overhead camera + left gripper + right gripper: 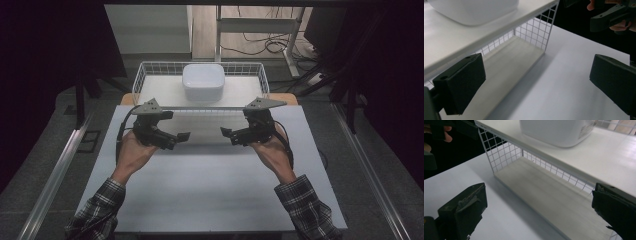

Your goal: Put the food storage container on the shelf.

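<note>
A white table (210,185) is carrying a white wire shelf rack (200,107) along its far edge. A white lidded container (203,81) is sitting centred on the rack's top shelf, untouched. The left gripper (181,137) and right gripper (227,134) are hovering in front of the rack, jaws spread wide, holding nothing. Any grasping appears not yet begun.

High view looking forward and down over the desk (210,185); both gripper views sitting close and low, facing inward — sharing the wire shelf (200,92) and white box (202,82).
</note>
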The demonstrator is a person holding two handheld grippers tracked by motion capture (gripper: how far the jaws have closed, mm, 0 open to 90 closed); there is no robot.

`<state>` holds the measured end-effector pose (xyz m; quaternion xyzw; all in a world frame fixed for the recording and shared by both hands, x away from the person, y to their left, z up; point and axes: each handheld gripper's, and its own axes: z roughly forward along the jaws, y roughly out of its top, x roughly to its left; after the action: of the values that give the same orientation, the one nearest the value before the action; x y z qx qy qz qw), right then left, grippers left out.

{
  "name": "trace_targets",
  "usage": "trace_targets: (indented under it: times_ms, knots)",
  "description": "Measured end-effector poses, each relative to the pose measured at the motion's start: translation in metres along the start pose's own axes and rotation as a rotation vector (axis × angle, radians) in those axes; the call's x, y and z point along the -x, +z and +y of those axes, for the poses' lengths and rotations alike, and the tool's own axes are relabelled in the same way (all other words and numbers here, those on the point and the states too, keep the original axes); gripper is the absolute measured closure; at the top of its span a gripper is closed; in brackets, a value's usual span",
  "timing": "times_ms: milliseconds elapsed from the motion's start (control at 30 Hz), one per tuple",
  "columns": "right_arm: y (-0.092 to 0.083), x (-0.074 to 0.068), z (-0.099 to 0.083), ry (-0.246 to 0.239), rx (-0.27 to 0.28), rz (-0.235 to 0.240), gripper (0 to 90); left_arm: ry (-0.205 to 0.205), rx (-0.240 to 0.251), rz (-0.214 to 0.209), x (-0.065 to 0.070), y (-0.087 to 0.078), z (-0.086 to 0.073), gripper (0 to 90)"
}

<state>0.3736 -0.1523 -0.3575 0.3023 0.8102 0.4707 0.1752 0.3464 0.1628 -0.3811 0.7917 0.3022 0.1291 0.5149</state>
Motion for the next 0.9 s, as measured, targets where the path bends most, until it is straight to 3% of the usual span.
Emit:
trace_targets:
  times_ms: [300,733,900]
  knots:
    - [0.003,-0.01,-0.019,-0.008,0.0,0.024,0.0,-0.002,-0.011,-0.015,0.01,0.008,-0.023,0.0]
    - [0.005,-0.019,-0.046,-0.001,0.008,0.046,0.0,0.033,-0.039,-0.015,0.027,0.019,-0.051,1.1]
    - [0.006,-0.022,-0.057,-0.013,0.004,0.049,0.0,0.023,-0.042,-0.027,0.033,0.023,-0.066,0.8]
